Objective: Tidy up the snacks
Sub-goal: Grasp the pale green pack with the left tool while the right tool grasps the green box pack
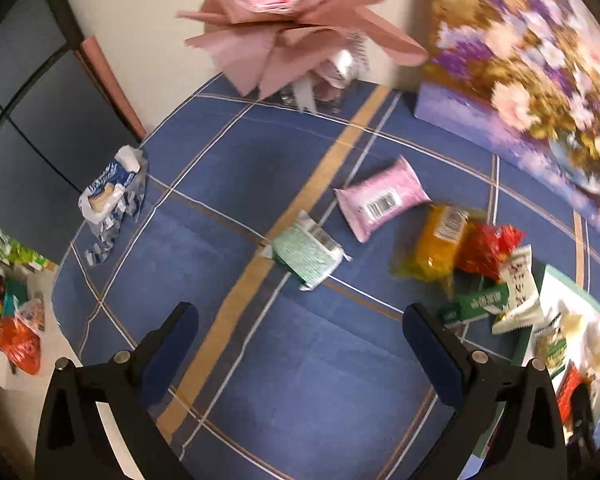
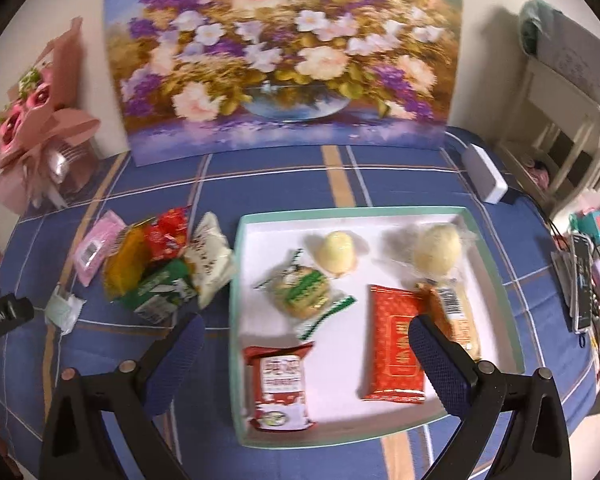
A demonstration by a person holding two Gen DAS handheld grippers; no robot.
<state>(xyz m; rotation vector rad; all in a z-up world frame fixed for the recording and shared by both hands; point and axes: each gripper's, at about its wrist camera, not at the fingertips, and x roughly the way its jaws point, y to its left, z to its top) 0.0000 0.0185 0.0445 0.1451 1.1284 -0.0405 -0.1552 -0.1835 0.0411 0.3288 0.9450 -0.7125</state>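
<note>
A white tray with a mint rim [image 2: 496, 276] lies on the blue checked tablecloth and holds several snacks, among them a red flat packet [image 2: 396, 344] and a round green-wrapped biscuit [image 2: 300, 292]. Loose snacks lie left of it: a pink packet [image 1: 382, 200], a pale green packet [image 1: 308, 254], a yellow packet [image 1: 440, 240], a red one [image 1: 488, 246] and a white one [image 2: 210, 258]. My left gripper [image 1: 300, 328] is open and empty above the cloth, near the pale green packet. My right gripper [image 2: 304, 340] is open and empty above the tray's front half.
A flower painting [image 2: 280, 56] leans on the wall behind the table. A pink paper bouquet [image 1: 292, 20] stands at the back left. A blue and white bag [image 1: 112, 192] lies at the table's left edge. A white box [image 2: 486, 176] and clutter sit at the right.
</note>
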